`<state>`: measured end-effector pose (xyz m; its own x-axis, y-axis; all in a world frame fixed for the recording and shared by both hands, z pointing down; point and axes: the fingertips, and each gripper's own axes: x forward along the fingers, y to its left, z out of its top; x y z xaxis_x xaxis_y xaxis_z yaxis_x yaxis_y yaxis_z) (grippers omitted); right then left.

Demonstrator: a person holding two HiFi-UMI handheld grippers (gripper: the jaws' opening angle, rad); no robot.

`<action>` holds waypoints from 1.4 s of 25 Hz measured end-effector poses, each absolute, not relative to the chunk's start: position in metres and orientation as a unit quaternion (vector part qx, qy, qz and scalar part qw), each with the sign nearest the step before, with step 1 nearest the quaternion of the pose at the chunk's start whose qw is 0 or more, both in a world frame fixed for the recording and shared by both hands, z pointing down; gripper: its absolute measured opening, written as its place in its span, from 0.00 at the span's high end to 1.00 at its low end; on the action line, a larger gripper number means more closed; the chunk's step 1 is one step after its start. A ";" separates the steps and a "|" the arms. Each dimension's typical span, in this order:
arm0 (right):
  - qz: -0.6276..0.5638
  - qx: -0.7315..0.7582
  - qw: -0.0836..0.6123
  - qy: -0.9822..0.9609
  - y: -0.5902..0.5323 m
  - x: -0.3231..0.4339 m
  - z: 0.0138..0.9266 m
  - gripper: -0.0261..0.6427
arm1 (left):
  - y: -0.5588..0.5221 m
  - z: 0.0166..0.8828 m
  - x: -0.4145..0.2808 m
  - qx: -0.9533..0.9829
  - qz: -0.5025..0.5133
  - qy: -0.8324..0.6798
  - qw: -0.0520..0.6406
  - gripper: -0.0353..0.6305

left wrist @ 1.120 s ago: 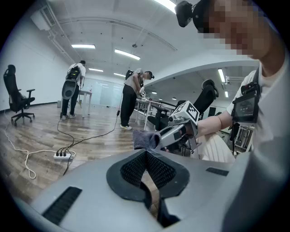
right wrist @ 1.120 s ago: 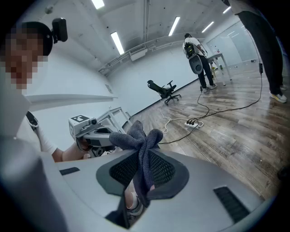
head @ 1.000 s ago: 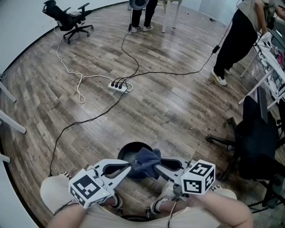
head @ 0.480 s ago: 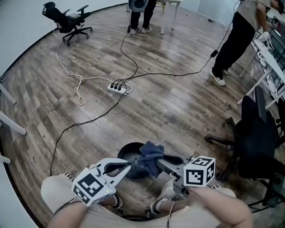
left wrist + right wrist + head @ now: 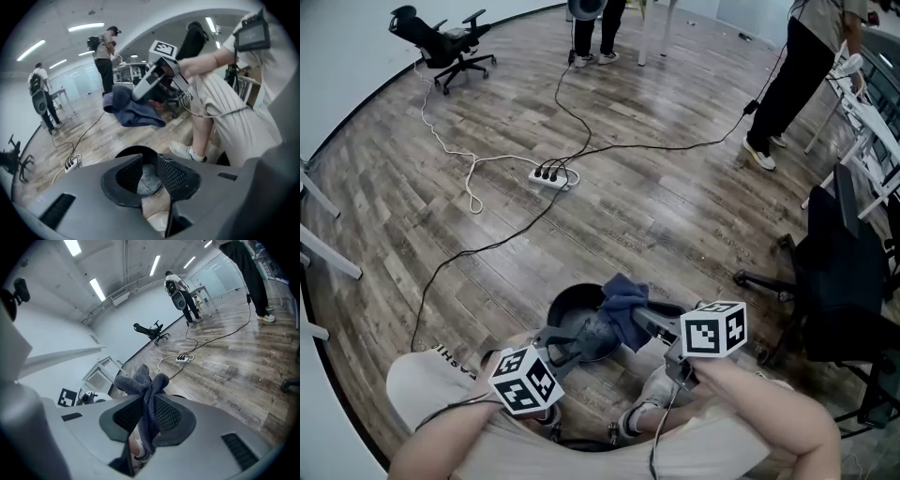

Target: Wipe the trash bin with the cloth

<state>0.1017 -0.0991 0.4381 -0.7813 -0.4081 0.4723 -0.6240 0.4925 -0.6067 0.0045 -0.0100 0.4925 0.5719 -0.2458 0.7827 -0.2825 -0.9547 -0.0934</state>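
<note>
We see the round black trash bin [image 5: 562, 298] at six o'clock in the head view, standing on the plank floor [image 5: 675, 216] just ahead of the person's shoes [image 5: 639, 414]. The right gripper [image 5: 639, 317] comes in from four o'clock with its jaws clamped on the cloth [image 5: 623, 302]. The cloth bunches above the grip and hangs over the bin's two o'clock rim. We judge it is held there so the loose folds can be dragged along the rim or the inner wall. The left gripper [image 5: 584, 339] reaches in from seven o'clock, tilted down over the near rim. Its jaws have just been opening and stand narrowly apart, pressing on nothing; its own view looks through the gap at the bin's near rim and pale bottom. We take this as a reach for the rim, to steady the bin while the other hand wipes, though no grip is made yet. The bin looks like smooth, thin-walled plastic, matte black with a greyish, scuffed bottom inside. The cloth is dark blue-grey and nubbly like terry or microfibre, soft enough to crumple into thick folds. The pads [image 5: 166, 416] are dark with a fine meshed face, suited to pinching fabric. The floor is glossy wood-grain planking, so an unheld bin could well slide. A white power strip [image 5: 548, 176] lies well off at twelve o'clock.
</note>
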 end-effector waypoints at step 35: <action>0.126 0.190 0.456 -0.861 -0.017 0.105 0.553 0.85 | 0.015 0.712 0.018 0.804 0.594 0.006 -0.028 0.73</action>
<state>0.1052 -0.0174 0.5531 -0.5129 -0.2121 0.8318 -0.4415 0.8962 -0.0437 0.0183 0.0150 0.7122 0.2952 -0.0230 0.9552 0.0428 -0.9984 -0.0373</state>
